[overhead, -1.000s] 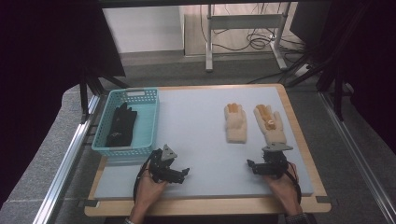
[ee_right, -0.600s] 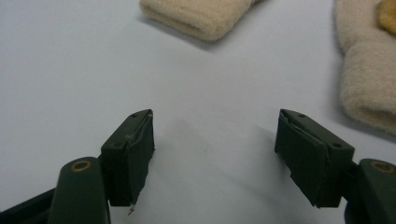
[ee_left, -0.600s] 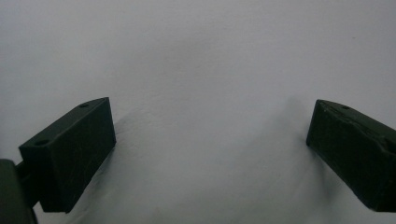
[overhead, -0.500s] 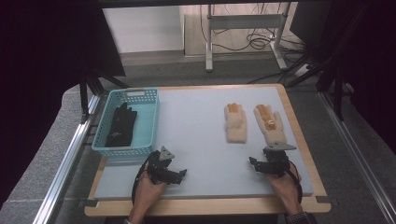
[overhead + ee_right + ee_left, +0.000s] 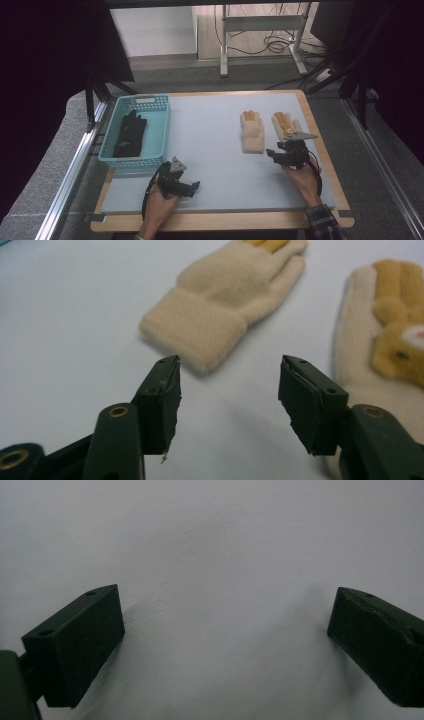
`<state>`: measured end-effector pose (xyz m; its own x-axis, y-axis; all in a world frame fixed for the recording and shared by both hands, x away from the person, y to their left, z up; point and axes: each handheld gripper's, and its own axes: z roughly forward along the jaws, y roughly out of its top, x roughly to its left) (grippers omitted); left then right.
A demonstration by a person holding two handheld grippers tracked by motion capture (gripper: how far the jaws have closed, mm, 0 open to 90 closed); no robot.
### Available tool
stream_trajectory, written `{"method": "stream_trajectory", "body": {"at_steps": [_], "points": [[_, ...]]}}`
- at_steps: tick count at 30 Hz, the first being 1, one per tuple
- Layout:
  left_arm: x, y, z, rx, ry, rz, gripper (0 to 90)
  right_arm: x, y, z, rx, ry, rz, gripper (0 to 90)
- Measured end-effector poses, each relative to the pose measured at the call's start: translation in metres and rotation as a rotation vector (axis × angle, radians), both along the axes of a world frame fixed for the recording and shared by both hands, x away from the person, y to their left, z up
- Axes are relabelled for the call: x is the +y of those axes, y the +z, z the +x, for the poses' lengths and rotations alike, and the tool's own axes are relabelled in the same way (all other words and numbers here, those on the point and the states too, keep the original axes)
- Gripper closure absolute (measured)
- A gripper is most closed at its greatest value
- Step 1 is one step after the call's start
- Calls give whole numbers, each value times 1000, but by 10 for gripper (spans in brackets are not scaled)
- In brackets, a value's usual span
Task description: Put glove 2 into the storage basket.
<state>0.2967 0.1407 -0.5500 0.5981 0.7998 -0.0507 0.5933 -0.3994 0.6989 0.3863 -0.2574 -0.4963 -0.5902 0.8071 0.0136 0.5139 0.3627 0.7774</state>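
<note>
Nearest, at about seven o'clock on the table [image 5: 220, 120], left gripper [image 5: 186, 187] resting low, jaws spread wide over bare grey surface, nothing between them, barely shifted from a moment ago. At about four o'clock, right gripper [image 5: 270, 153] nudged forward since the earlier pictures, jaws just closing from wide to roughly half open, nothing between them as yet. Likely a lining-up for a pinch on the cuff of a glove. Just beyond its tips, two cream knitted gloves lying flat, fingers toward twelve o'clock: left glove [image 5: 225, 305] with ribbed cuff nearest, right glove [image 5: 380, 340] with orange-tan fingers and a small animal patch. Farther off at ten o'clock, teal basket [image 5: 159, 125] holding a black glove [image 5: 130, 132], probably the destination.
</note>
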Motion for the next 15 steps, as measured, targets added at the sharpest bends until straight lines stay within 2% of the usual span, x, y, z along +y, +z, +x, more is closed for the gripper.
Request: {"method": "stream_trajectory", "body": {"at_steps": [6, 10, 15], "points": [[0, 0, 0, -1, 0, -1, 20, 12, 5, 22, -8, 27, -32, 429], [0, 0, 0, -1, 0, -2, 20, 31, 7, 43, -19, 56, -65, 376], [0, 0, 0, -2, 0, -2, 20, 45, 5, 68, -13, 69, -77, 310]]}}
